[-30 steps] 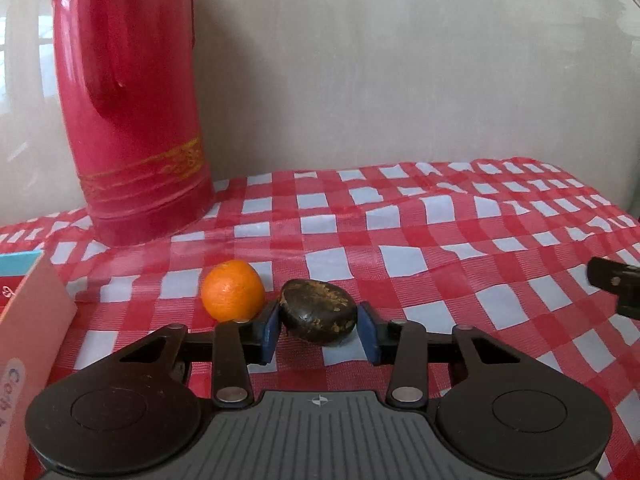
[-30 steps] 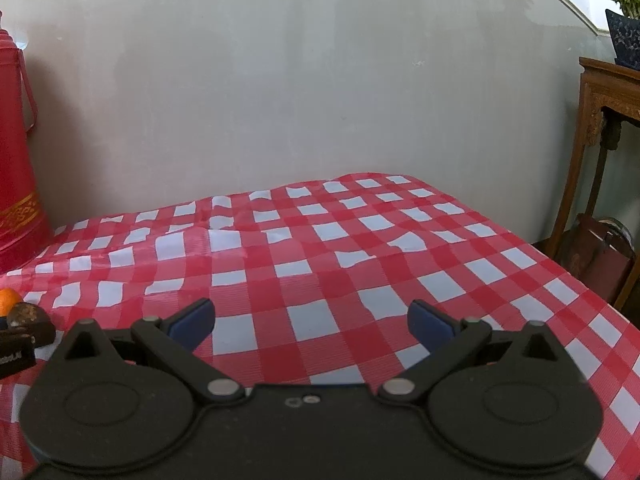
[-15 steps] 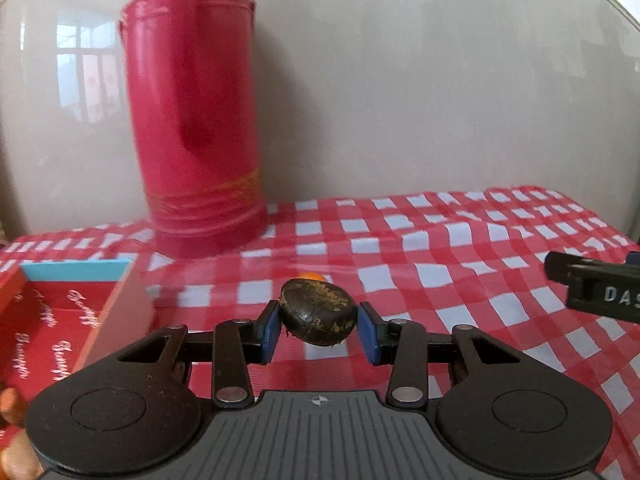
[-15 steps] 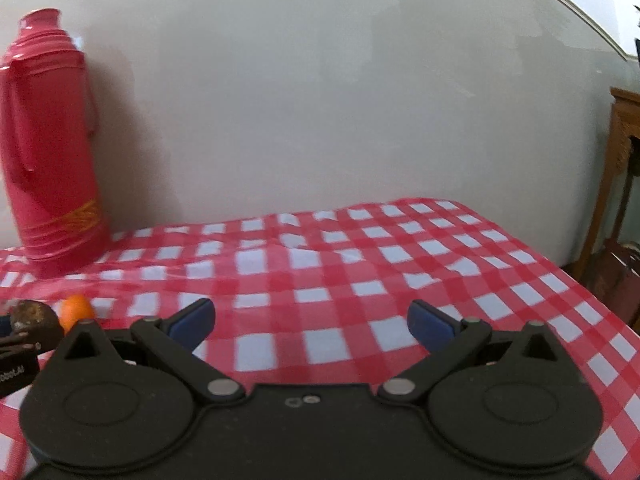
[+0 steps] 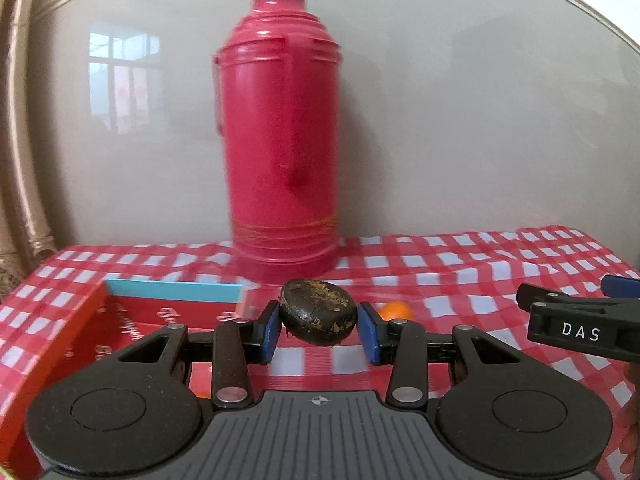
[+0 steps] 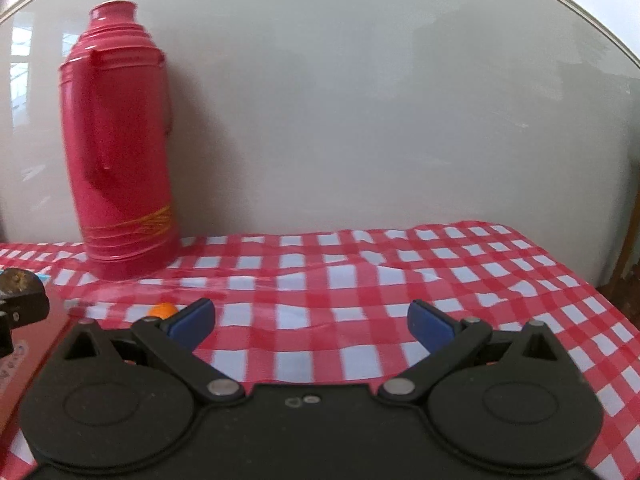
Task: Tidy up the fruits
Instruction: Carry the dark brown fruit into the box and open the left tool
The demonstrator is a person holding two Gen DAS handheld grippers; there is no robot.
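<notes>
My left gripper point(image 5: 318, 326) is shut on a dark brown, flattish fruit point(image 5: 318, 311) and holds it above the table, by the right edge of an open red box point(image 5: 132, 320) with a light blue end wall. A small orange point(image 5: 395, 310) lies on the checked cloth just right of the held fruit; it also shows in the right wrist view point(image 6: 162, 310), partly behind my right gripper's left finger. My right gripper point(image 6: 312, 322) is open and empty over the cloth. The dark fruit shows at that view's left edge point(image 6: 18, 282).
A tall red thermos point(image 5: 282, 140) stands at the back against the pale wall, behind the box. The red-and-white checked tablecloth point(image 6: 360, 280) stretches to the right, with the table's edge at far right. My right gripper shows at the left wrist view's right edge point(image 5: 580, 322).
My left gripper has lifted the dark fruit off the cloth and swung left toward the red box. The orange stayed on the cloth. My right gripper has turned left, staying open.
</notes>
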